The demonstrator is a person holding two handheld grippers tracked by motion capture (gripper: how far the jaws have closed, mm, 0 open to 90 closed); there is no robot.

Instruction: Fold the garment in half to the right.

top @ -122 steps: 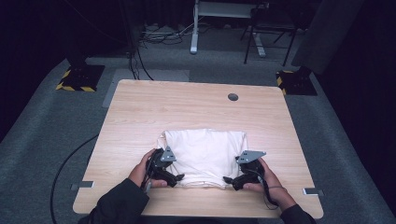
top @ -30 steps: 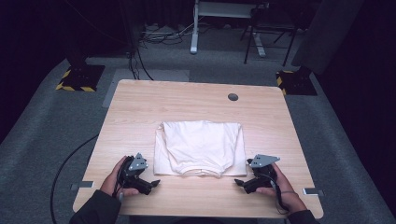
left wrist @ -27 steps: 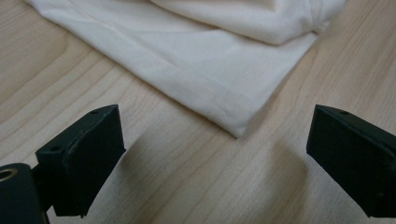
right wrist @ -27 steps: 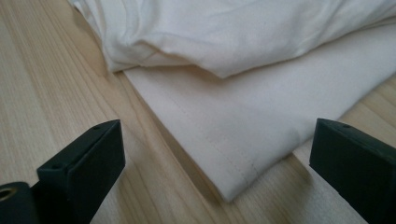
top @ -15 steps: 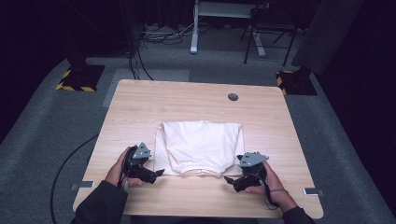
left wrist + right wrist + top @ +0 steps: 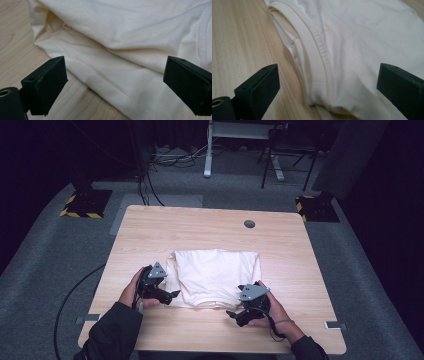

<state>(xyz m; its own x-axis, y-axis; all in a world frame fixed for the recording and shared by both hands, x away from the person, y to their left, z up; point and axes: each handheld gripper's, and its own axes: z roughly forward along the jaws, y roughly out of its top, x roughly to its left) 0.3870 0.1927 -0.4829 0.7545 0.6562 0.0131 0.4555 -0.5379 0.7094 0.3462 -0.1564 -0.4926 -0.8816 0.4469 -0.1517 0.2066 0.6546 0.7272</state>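
Both fingers spread at folded shirt (image 6: 215, 276) near edge; risk: left gripper (image 6: 172, 294) pinches top layer only; fold slumps on counter (image 6: 210, 232).

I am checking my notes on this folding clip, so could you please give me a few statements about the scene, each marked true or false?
1. The cream shirt lies folded on the wooden table. True.
2. The left gripper is clamped on the cloth. False: its jaws stand open.
3. The right gripper is open at the shirt's near edge. True.
4. The shirt hangs over the table's edge. False: it lies wholly on the table.
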